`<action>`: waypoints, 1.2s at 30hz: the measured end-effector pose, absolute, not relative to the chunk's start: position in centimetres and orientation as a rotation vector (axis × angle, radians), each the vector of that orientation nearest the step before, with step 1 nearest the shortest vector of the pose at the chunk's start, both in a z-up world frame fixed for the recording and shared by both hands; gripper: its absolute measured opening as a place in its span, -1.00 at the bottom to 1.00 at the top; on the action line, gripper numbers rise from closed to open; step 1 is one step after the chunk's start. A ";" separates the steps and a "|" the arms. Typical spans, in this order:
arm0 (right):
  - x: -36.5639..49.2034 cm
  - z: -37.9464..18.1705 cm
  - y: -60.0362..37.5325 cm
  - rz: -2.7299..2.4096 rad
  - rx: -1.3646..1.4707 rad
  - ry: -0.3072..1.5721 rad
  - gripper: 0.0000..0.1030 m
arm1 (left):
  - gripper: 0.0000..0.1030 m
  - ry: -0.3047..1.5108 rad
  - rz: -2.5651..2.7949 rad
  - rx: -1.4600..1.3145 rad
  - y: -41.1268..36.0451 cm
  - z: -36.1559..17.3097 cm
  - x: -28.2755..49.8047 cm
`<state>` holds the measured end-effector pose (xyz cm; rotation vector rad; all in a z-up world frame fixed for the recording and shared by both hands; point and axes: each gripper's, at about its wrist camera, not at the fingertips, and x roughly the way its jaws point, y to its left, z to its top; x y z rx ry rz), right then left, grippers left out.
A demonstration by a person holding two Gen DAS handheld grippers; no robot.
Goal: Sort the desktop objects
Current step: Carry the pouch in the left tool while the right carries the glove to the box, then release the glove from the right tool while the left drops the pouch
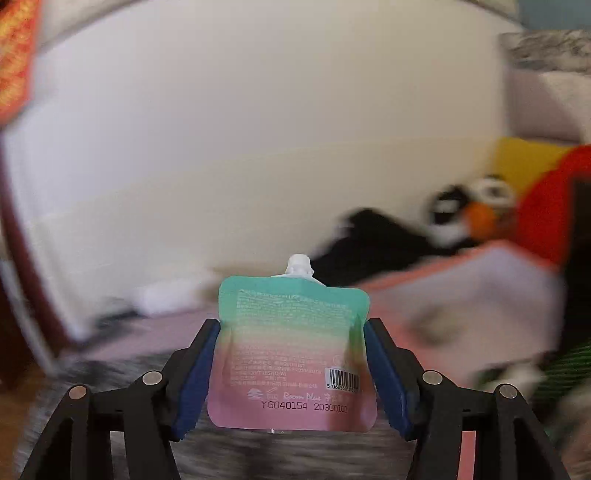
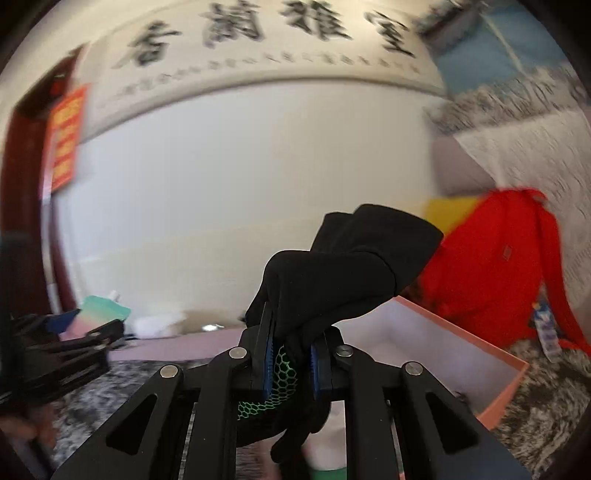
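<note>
Pouch [image 1: 291,354] first, at the lower centre of the left wrist view: my left hand-held gripper [image 1: 291,363] pinches it by its two side edges, blue pads [image 1: 197,373] pressed against either side. It stands upright between the fingers, long axis running straight up the frame, pink bottom nearest the camera, teal top farther off, and its white spout cap [image 1: 300,265] pointing up and away from me. The printed back with the barcode faces the lens.

At the lower centre of the right wrist view, my right hand-held gripper [image 2: 291,363] is squeezed onto a black glove [image 2: 343,273] with a green honeycomb pattern. The glove's length runs roughly bottom to top of the frame: its fingers dangle below the jaws, and the rest bunches above them, leaning toward the upper right.

Beyond the glove, at the right, sits an open pink box [image 2: 513,387] with a pale inside, resting on a mottled grey worktop [image 2: 546,413]. At the far left of that view, my left hand-held gripper and its pouch show again, small. Farther back, a red bag [image 2: 491,266] leans at the right, and a white wall fills the rest, with large black calligraphy [image 2: 258,29] along the top.
</note>
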<state>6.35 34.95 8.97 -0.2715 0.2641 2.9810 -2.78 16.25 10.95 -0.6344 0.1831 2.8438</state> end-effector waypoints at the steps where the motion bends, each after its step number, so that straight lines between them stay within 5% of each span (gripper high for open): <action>1: 5.6 8.6 36.5 2.959 -0.307 0.294 -0.69 | 0.28 0.153 2.800 -0.662 17.7 11.1 -2.5; 8: 2.8 5.8 46.3 2.849 -0.499 0.662 -0.69 | 0.28 0.103 2.705 -0.691 25.1 9.6 -0.8; 17: 2.9 5.4 46.5 2.806 -0.492 0.707 -0.67 | 0.29 0.047 2.670 -0.740 27.8 7.3 -2.9; 20: 2.0 5.1 46.2 2.776 -0.553 0.711 -0.42 | 0.29 0.033 2.656 -0.761 28.1 6.6 -3.2; 22: 1.0 4.4 46.6 2.714 -0.597 0.786 0.21 | 0.37 0.007 2.622 -0.797 28.1 6.3 -3.6; 23: 1.5 4.3 47.0 2.690 -0.553 0.840 0.76 | 0.39 0.016 2.624 -0.805 28.2 6.2 -3.6; 24: 2.1 4.1 47.4 2.664 -0.509 0.893 0.99 | 0.47 0.036 2.642 -0.798 28.3 6.2 -3.4; 27: 3.5 4.6 47.8 2.637 -0.408 0.932 0.99 | 0.70 0.098 2.684 -0.741 28.9 6.7 -2.4; 36: 4.9 5.6 47.5 2.602 -0.295 0.905 0.99 | 0.75 0.191 2.681 -0.674 30.3 7.5 -0.5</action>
